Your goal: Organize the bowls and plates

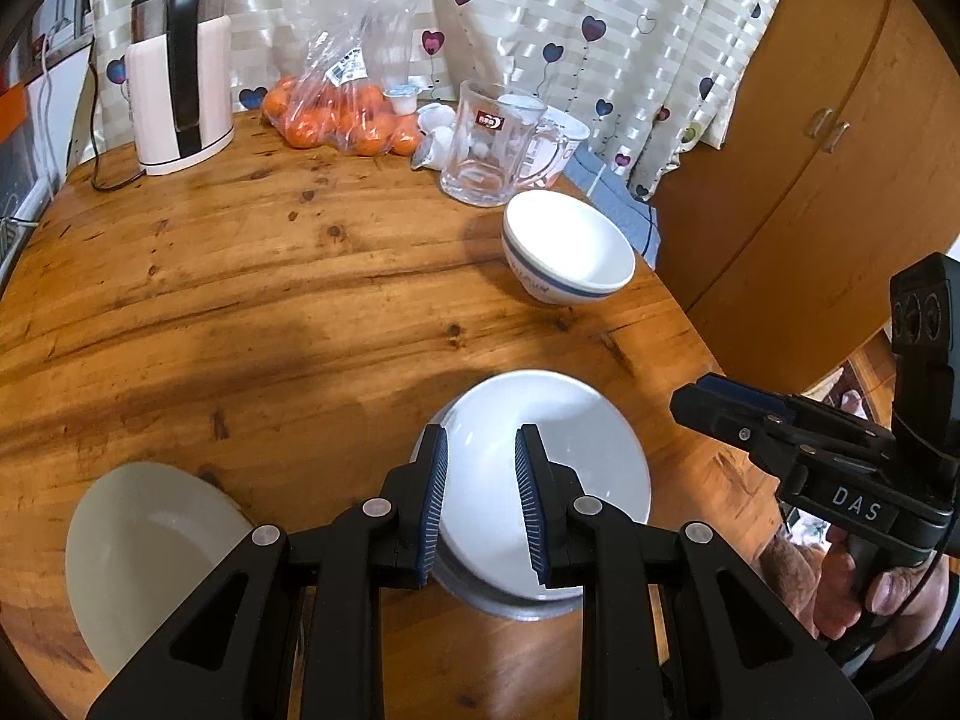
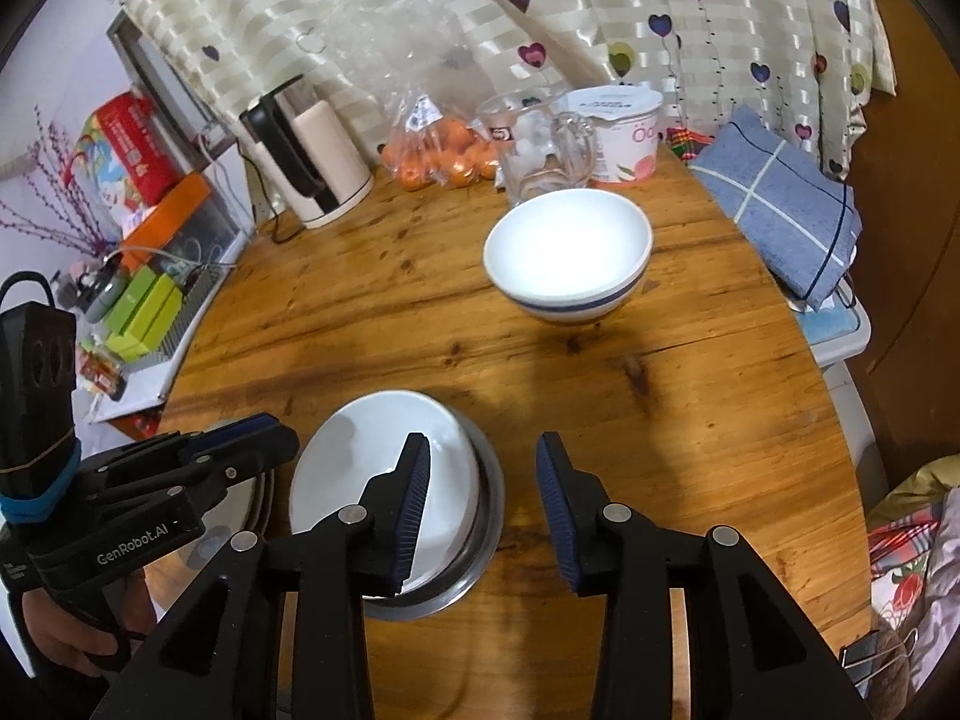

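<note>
1. We take the blue-banded bowl (image 2: 567, 255) as our landmark: it stands upright on the round wooden desk (image 1: 252, 276), just in front of the glass mug (image 2: 543, 147).
2. Nearer us than that bowl, a white plate (image 1: 558, 450) rests on a metal dish (image 2: 486, 516); a second pale plate (image 1: 144, 546) lies well to the left of that stack.
3. Our left claw (image 1: 480, 498) hangs released over the white plate, fingers apart and gripping nothing.
4. Our right claw (image 2: 483, 504) is also released and empty; its left finger (image 2: 411, 498) overlaps the plate's right edge in view, its right finger over bare desk.
5. The banded bowl lies straight ahead of the right claw and ahead-right of the left, so we judge the right hand better placed to fetch it.
</note>
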`<state>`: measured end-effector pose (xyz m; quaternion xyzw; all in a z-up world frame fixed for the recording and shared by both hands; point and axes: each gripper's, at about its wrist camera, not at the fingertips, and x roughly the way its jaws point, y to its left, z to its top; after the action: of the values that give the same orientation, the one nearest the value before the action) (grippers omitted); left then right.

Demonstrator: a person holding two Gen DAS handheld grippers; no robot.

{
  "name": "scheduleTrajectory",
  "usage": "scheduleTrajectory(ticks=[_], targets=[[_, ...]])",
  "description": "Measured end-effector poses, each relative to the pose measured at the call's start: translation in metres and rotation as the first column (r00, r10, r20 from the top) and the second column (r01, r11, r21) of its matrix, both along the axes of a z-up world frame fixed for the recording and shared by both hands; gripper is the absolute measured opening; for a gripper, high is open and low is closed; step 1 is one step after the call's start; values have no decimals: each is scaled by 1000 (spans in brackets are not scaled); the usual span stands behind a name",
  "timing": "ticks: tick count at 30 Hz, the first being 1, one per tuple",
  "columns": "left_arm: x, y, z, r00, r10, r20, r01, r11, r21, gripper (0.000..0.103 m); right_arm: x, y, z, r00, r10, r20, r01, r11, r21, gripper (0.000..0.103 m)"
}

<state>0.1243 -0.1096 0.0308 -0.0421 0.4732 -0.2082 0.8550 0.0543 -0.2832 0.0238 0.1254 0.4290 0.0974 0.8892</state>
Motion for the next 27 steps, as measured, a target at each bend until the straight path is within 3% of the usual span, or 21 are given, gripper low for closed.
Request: scheduleTrajectory(ticks=[27], targets=[[51,-28,14,997,-79,12,79,997,-20,24,40,-22,9,998,-59,9,59,998,3,36]])
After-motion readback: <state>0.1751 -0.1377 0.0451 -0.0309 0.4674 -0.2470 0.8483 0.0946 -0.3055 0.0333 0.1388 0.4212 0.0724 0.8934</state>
